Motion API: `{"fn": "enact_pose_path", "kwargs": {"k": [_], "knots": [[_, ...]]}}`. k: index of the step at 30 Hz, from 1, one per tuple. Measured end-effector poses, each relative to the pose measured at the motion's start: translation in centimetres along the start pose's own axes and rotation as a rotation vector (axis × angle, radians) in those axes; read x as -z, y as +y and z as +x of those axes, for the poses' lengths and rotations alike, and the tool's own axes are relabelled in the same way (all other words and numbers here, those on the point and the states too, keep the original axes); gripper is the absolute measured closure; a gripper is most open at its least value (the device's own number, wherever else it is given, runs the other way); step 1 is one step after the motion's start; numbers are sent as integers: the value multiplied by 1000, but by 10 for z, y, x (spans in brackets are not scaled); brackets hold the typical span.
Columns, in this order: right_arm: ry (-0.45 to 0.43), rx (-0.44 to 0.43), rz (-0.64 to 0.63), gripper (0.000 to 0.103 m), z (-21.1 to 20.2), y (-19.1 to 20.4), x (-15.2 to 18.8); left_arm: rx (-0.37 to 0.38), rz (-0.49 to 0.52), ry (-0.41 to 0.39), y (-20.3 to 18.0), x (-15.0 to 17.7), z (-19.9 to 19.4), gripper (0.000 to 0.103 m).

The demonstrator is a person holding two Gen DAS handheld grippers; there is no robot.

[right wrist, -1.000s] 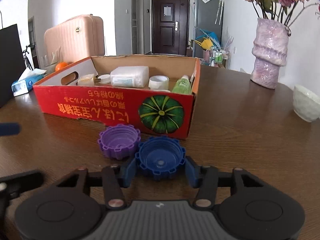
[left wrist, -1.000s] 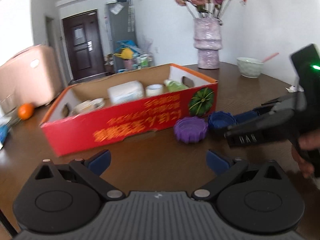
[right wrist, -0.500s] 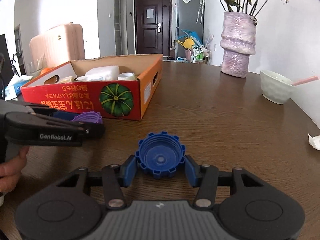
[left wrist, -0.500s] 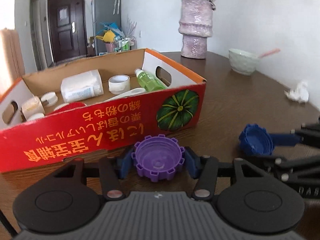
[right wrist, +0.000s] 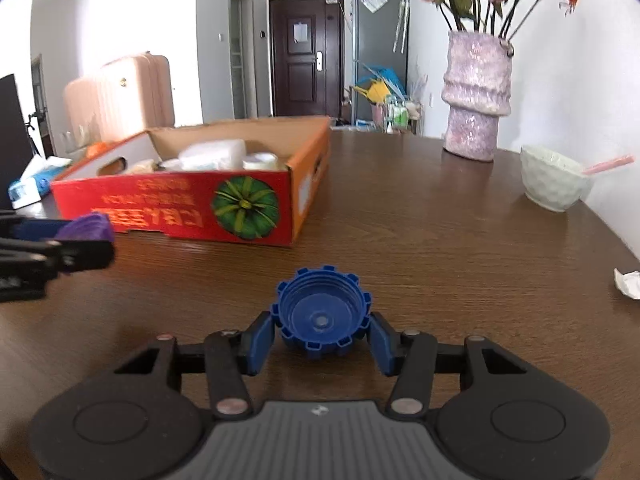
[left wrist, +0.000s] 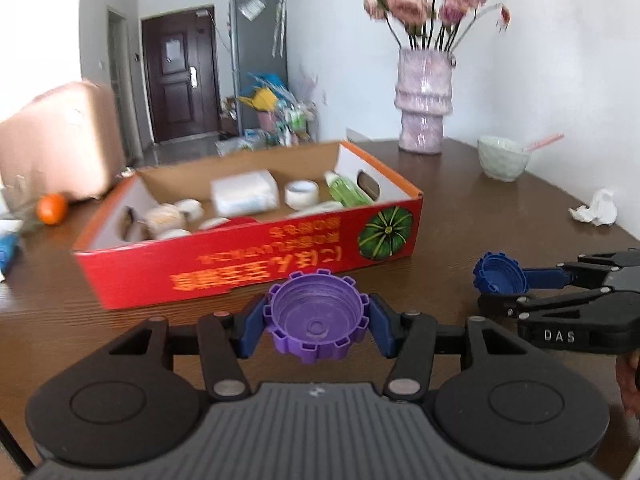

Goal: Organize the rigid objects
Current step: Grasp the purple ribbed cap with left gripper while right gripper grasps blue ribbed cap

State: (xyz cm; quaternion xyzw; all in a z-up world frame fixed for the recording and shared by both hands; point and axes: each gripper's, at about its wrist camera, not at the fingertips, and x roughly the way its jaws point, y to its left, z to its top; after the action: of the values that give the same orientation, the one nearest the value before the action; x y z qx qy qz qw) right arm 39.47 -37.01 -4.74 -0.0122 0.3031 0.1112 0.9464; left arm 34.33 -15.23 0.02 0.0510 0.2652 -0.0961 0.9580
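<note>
A purple toothed cap [left wrist: 316,320] sits open side up between the blue pads of my left gripper [left wrist: 316,326], which is shut on it just above the table, in front of the red cardboard box [left wrist: 248,264]. My right gripper [right wrist: 322,334] is shut on a blue toothed cap [right wrist: 322,314], also open side up, held low over the brown table to the right of the box [right wrist: 168,200]. In the left wrist view the blue cap [left wrist: 500,274] hangs at the right, level with the purple one. The box holds a white pack, a tape roll, a green bottle and small jars.
A pink vase [left wrist: 424,108] with flowers, a pale bowl [left wrist: 502,158] with a pink spoon and a crumpled tissue [left wrist: 596,210] stand on the right of the table. An orange [left wrist: 51,208] and a tissue pack [right wrist: 32,184] lie left of the box.
My left gripper went from wide open to shut on the purple cap and raised it off the table. The right gripper carried the blue cap rightward, away from the box.
</note>
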Motion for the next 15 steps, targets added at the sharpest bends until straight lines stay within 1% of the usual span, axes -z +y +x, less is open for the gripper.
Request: {"fn": "enact_pose_path", "kwargs": {"k": [4, 7, 9, 11, 15], "knots": [[-71, -35, -29, 53, -47, 22, 6, -27, -18, -65, 5, 14, -61, 49], [-115, -86, -44, 53, -86, 41, 17, -68, -36, -102, 6, 27, -98, 49], [-133, -124, -58, 53, -110, 53, 26, -86, -47, -114, 5, 36, -117, 49], [-147, -154, -74, 53, -130, 65, 35, -86, -57, -122, 4, 43, -135, 49], [-158, -212, -111, 53, -159, 86, 50, -97, -68, -145, 1, 55, -164, 49]]}}
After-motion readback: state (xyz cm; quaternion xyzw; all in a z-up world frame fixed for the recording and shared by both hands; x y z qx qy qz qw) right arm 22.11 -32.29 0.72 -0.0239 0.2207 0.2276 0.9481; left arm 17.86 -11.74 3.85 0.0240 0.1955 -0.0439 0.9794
